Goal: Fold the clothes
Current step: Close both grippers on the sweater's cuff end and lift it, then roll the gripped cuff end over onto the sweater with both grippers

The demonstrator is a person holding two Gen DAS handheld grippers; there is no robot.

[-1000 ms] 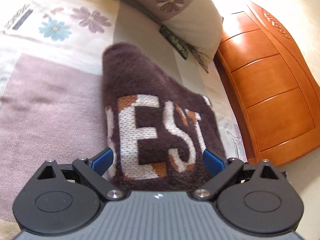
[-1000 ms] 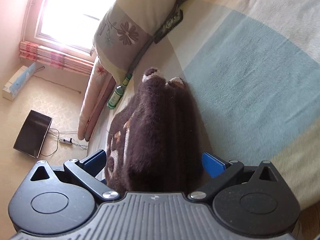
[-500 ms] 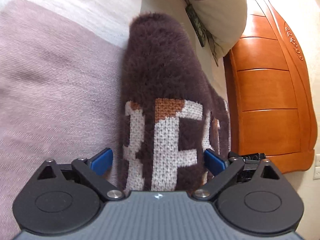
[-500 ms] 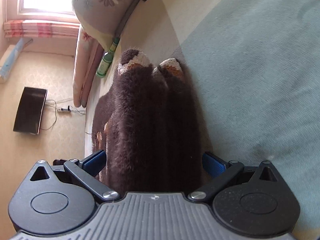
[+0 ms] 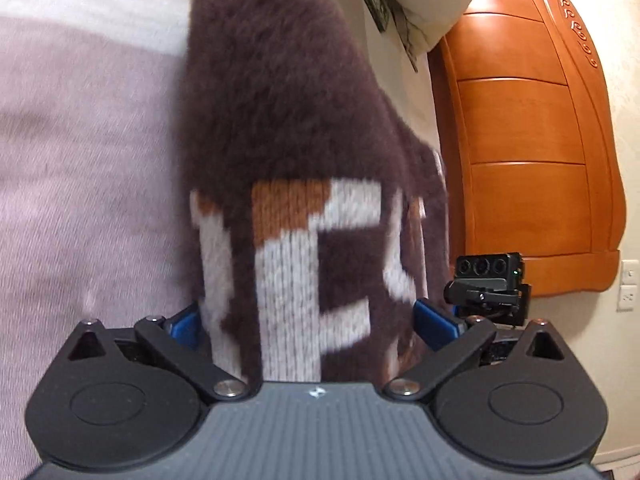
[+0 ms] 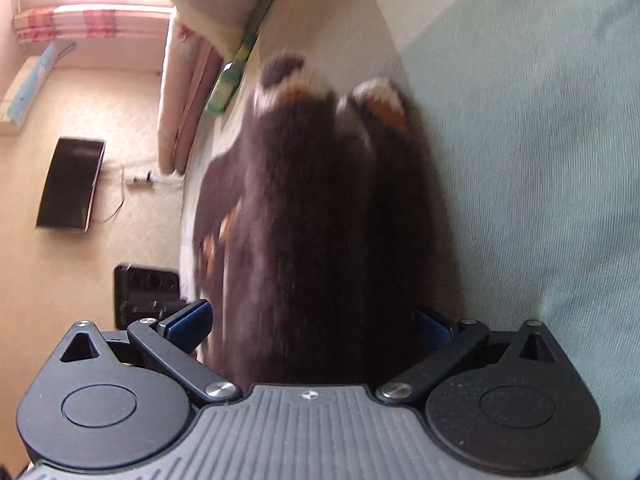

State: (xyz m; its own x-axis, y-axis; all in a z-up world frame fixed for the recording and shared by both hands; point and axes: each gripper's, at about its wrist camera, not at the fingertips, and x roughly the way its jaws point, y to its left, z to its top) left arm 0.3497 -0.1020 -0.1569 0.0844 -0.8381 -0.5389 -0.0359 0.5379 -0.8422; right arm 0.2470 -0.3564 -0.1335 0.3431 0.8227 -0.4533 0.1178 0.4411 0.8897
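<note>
**Sweater between both hand-held grippers, near bed edge – slip and unfold risk**

Brown fuzzy sweater (image 5: pixel 280 128) with white and orange knit letters lies on the bed (image 5: pixel 80 160), running along the bed edge nearest the wooden headboard (image 5: pixel 528 128). In the right wrist view the same sweater (image 6: pixel 320 220) looks doubled into long layers, two cuffs side by side at its far end, floor (image 6: pixel 100 120) just beyond the bed edge.

Left hand-held gripper (image 5: pixel 306 320): jaws wide, blue pads on either side of the lettered end, cloth bunched between them; cannot tell if the pads actually pinch. Right hand-held gripper (image 6: pixel 312 324): also wide, straddling the plain brown end, same doubt. The right one's camera block shows in the left view just beside the sweater, so the two tools are close together.

Risks, as judgement:
- Thick, fluffy knit. Pads may catch only the top layer, so lower layers drag and the fold opens.
- Sweater sits close to the bed edge; a sideways pull could tip part of it onto the floor.
- Grippers near each other could knock together.
- Both views blurred, so things are moving fast; cuffs may flop out of line.
- Soft bedding may let the pile wrinkle underneath.
</note>
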